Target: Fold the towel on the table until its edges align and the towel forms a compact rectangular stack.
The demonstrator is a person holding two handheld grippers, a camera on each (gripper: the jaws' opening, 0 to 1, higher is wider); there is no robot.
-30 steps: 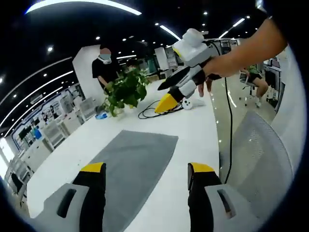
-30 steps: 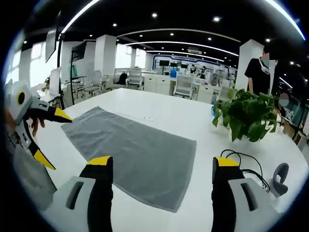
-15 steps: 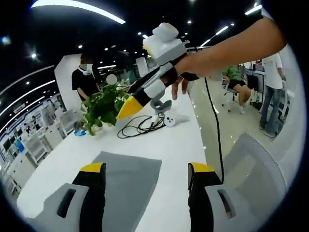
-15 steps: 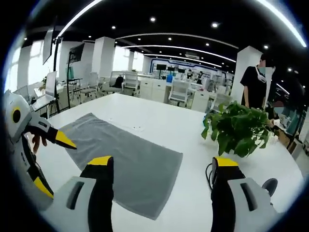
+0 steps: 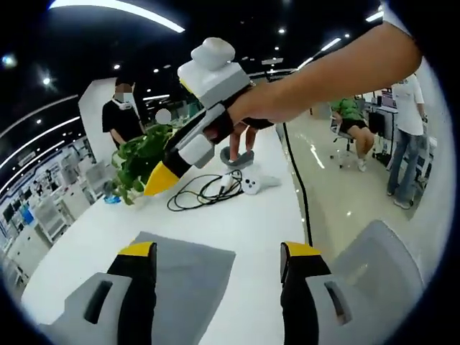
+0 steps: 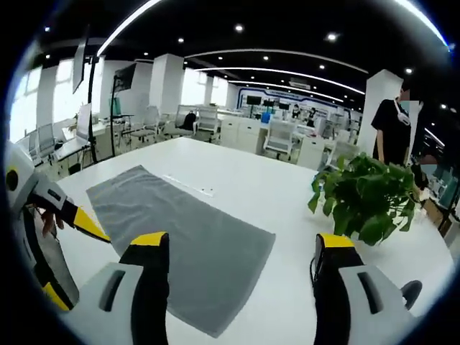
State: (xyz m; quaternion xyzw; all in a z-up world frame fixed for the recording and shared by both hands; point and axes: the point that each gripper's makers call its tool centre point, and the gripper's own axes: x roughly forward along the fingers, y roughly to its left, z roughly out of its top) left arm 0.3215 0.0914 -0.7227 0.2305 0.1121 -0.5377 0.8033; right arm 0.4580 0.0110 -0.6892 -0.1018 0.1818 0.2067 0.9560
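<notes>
A grey towel (image 6: pixel 180 223) lies flat and unfolded on the white table (image 6: pixel 237 176). In the left gripper view one corner of the towel (image 5: pixel 188 264) sits just ahead of my left gripper (image 5: pixel 218 251), whose jaws stand wide apart and hold nothing. My right gripper (image 6: pixel 243 241) hovers open above the towel's near end. A hand carries the right gripper (image 5: pixel 159 181) in from the right of the left gripper view, its yellow tip pointing down over the table. The left gripper (image 6: pixel 72 259) shows at the left edge of the right gripper view, jaws apart, beside the towel.
A potted plant (image 6: pixel 366 201) stands at the far end of the table, with a black cable (image 5: pixel 205 195) and a white controller (image 5: pixel 251 185) near it. A grey mesh chair (image 5: pixel 366 266) stands at the table's edge. People (image 5: pixel 118 118) stand and sit behind.
Both views have shifted with the hands. In the left gripper view the right gripper has come nearer and further left. The towel lies as before, and both grippers stay open.
</notes>
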